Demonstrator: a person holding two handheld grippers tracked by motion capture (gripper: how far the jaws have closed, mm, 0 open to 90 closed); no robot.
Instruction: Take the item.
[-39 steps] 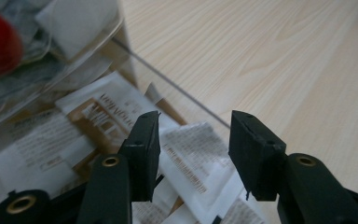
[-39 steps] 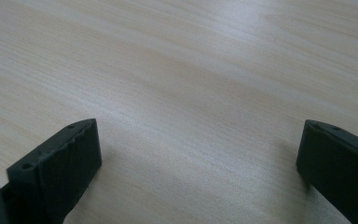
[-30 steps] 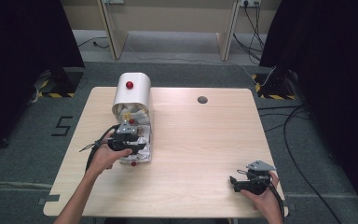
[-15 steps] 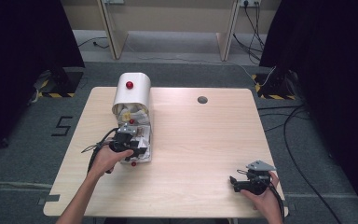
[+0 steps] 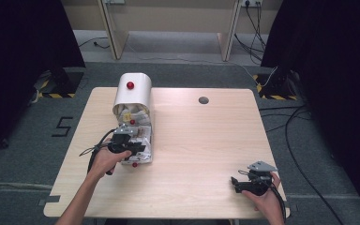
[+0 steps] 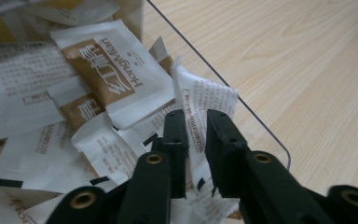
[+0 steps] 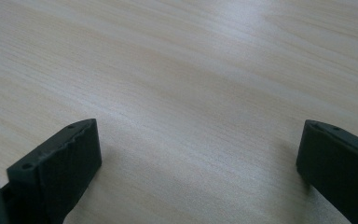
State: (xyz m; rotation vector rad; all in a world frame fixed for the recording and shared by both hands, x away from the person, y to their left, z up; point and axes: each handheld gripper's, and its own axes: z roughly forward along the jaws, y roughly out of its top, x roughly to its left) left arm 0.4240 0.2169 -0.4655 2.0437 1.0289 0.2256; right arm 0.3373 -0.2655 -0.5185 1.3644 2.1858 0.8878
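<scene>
Sachet pinched by left hand-held gripper, over sachet-filled tray

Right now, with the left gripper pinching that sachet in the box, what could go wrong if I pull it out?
The left gripper grips only the white sachet by one edge, so it may slip or tear. Neighbouring sachets overlap it and could drag out over the clear tray rim onto the table.

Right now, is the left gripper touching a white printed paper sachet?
Touching. In the left gripper view, the left gripper has both black jaws pinched on the upright white printed sachet.
</scene>
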